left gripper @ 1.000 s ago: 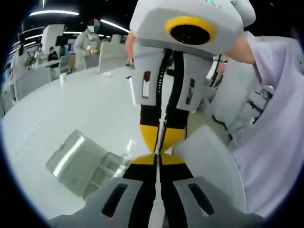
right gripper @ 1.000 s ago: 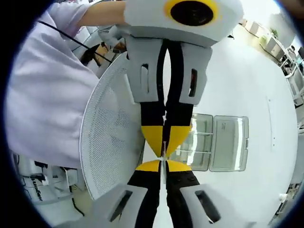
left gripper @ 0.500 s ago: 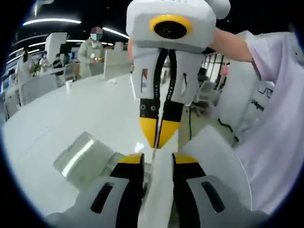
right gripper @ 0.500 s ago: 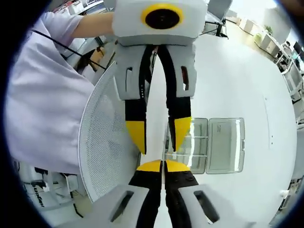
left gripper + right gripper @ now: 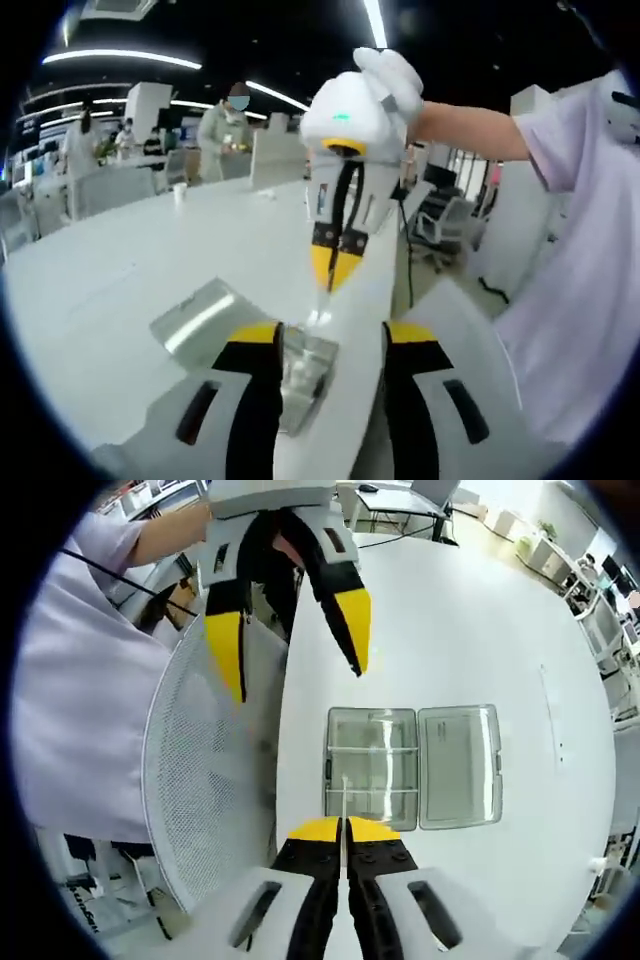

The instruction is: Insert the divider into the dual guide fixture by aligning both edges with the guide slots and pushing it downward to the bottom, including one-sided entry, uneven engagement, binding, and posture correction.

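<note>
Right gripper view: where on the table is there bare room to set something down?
Bare white table lies beyond and right of the clear box. It's crowded by the mesh chair back, where the open left tongs hover, right tongs pinching the divider.

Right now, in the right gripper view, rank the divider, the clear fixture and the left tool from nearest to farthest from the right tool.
1. Divider: pinched in the right tool, bottom centre.
2. Clear fixture: just beyond the tips, centre, lid open.
3. Left tool: farthest, top left, jaws spread.
</note>
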